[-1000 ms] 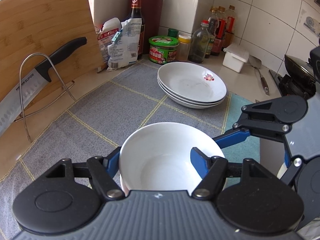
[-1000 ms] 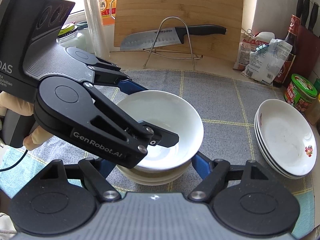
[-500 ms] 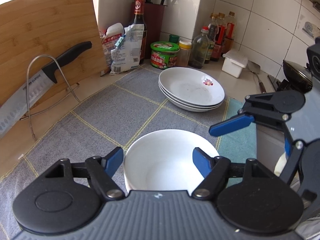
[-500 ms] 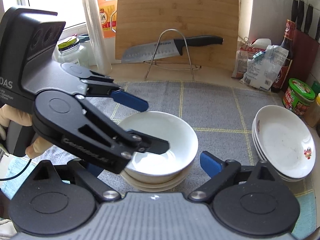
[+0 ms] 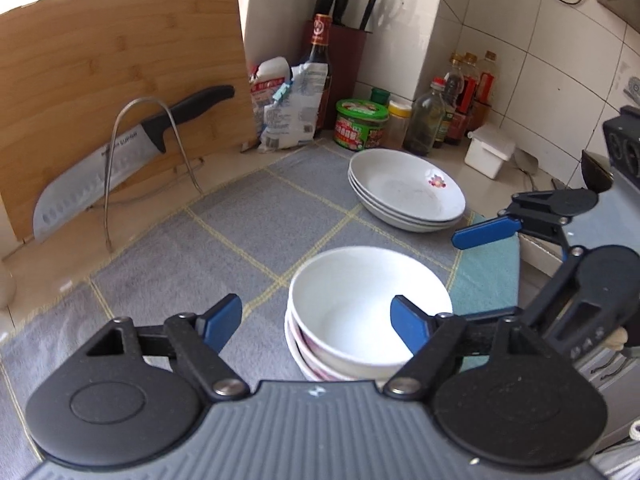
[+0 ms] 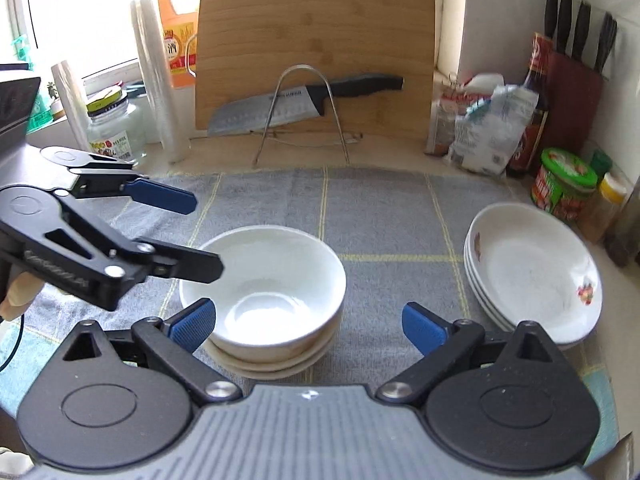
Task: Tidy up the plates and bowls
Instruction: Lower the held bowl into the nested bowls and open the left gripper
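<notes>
A: Nearest?
B: The left gripper [image 5: 316, 322] and right gripper [image 6: 308, 326], both opening, pads off the stack of white ceramic bowls [image 6: 268, 300] on the grey checked mat [image 6: 384, 216].
A: Beyond?
B: The stack of shallow white plates [image 6: 532, 272], well apart.

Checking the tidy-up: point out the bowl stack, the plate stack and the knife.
bowl stack [image 6: 276, 280], right wrist view, inner wall of top bowl.
plate stack [image 6: 532, 268], right wrist view, well of top plate.
knife [image 5: 92, 176], left wrist view, blade.
</notes>
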Motion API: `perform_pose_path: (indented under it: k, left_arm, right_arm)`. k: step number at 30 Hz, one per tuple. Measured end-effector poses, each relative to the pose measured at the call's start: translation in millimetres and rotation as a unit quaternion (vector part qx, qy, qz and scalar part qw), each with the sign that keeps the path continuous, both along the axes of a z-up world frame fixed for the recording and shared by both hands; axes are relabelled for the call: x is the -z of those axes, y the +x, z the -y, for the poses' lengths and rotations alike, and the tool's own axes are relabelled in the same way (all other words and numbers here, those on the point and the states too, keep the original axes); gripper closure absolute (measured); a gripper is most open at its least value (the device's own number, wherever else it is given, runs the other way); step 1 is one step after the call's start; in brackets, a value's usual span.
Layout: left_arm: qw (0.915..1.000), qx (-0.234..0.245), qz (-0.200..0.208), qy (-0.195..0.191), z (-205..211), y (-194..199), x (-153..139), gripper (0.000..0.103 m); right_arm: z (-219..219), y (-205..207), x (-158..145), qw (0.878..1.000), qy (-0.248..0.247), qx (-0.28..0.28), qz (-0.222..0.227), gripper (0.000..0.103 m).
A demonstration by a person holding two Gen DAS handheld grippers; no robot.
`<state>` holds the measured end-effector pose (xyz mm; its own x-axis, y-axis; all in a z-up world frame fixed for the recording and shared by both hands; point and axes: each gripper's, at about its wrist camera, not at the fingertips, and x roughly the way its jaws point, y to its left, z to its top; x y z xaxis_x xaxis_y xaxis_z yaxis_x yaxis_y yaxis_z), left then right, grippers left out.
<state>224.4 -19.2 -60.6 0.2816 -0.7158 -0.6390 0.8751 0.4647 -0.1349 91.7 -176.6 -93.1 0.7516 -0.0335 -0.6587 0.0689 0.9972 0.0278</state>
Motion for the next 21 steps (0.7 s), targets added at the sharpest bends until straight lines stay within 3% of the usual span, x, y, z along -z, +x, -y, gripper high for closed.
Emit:
perform_pose_path:
  k: [13,21]
  left_arm:
    - [0.9993,-0.016,-0.033,-0.005,-11,-4,16,0.020]
    - [0.9979,-0.050,-0.040,-0.015,-23,1,17,0.019]
  right_arm:
    - [-3,-4,7,1.000,0.008,-0.012,-0.009,0.000]
    - [-1,-10,8,0.999,0.009,-0.031,-0.006,0.000]
